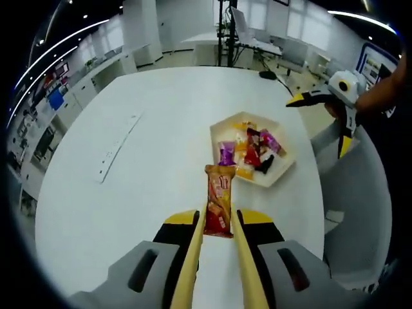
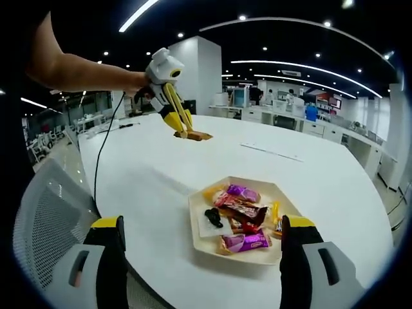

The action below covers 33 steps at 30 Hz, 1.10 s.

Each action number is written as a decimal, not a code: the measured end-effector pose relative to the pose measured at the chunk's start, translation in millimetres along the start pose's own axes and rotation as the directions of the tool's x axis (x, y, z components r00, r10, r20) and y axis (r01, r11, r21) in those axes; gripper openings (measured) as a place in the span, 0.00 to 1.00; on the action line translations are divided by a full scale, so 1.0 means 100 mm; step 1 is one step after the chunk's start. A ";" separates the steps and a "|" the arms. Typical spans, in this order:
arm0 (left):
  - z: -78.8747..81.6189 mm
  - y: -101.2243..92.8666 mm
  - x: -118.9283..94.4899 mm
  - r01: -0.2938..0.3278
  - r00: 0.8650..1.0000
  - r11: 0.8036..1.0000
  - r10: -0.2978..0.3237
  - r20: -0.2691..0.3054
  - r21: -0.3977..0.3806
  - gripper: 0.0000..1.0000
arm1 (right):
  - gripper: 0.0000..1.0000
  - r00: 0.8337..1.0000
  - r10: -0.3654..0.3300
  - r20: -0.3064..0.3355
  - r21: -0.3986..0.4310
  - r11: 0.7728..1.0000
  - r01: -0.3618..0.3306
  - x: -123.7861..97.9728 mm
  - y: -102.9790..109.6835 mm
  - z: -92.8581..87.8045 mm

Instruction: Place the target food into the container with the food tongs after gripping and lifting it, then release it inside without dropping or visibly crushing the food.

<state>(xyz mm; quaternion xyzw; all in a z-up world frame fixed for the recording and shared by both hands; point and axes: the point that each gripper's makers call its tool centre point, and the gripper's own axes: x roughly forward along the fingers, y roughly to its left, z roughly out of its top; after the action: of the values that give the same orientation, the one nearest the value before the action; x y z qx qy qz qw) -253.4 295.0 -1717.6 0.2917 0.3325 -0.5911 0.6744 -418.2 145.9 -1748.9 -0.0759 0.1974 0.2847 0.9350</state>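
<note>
The snack bar (image 1: 218,199), an orange and red wrapped packet, is pinched by its near end between the long yellow tongs (image 1: 219,257) carried on the left gripper (image 1: 219,222). In the right gripper view the same bar (image 2: 193,135) hangs clear of the table (image 2: 309,174), roughly level, so it appears lifted rather than resting. The wrapper shows no visible buckling; grip pressure looks moderate, in keeping with the no-crush condition.

The bar is not yet over the tray (image 1: 278,175). In the left gripper view its far end lies just short of the tray's near edge, and the tongs point along the line toward the tray, which suits a straight carry forward.

The tray, a pale hexagonal dish, sits on the white round table and already holds several wrapped sweets (image 2: 239,217) in purple, red, yellow and black. Free space remains mainly at its near-left part as seen in the right gripper view (image 2: 209,225); that looks the likeliest spot for a long packet.

The right gripper (image 2: 203,238) is spread wide, holding nothing, its yellow-tipped jaws standing to either side of the tray in its own view. In the left gripper view it (image 1: 338,112) hangs beyond the tray, well apart from the bar, seemingly held back to leave the path open.

A white strip (image 1: 116,148) lies flat on the table, well apart from the tray. A mesh chair (image 2: 45,212) stands beside the table.

Judgement: lift done; carry and release remain.
</note>
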 end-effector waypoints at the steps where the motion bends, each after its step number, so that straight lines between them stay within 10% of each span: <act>1: 0.01 -0.01 0.00 0.004 1.000 1.000 -0.004 0.003 -0.012 0.19 | 0.99 1.000 0.000 -0.001 0.000 1.000 0.000 0.00 0.00 0.00; 33: 0.96 -0.45 0.43 0.043 0.997 0.998 -0.046 0.062 0.056 0.19 | 0.98 1.000 -0.020 0.017 -0.008 1.000 0.020 -0.02 -0.03 0.03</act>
<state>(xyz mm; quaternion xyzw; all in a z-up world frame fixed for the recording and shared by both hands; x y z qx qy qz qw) -284.9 187.6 -1693.5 0.2837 0.3011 -0.6237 0.6632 -417.4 143.4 -1745.0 -0.0792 0.1875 0.2768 0.9391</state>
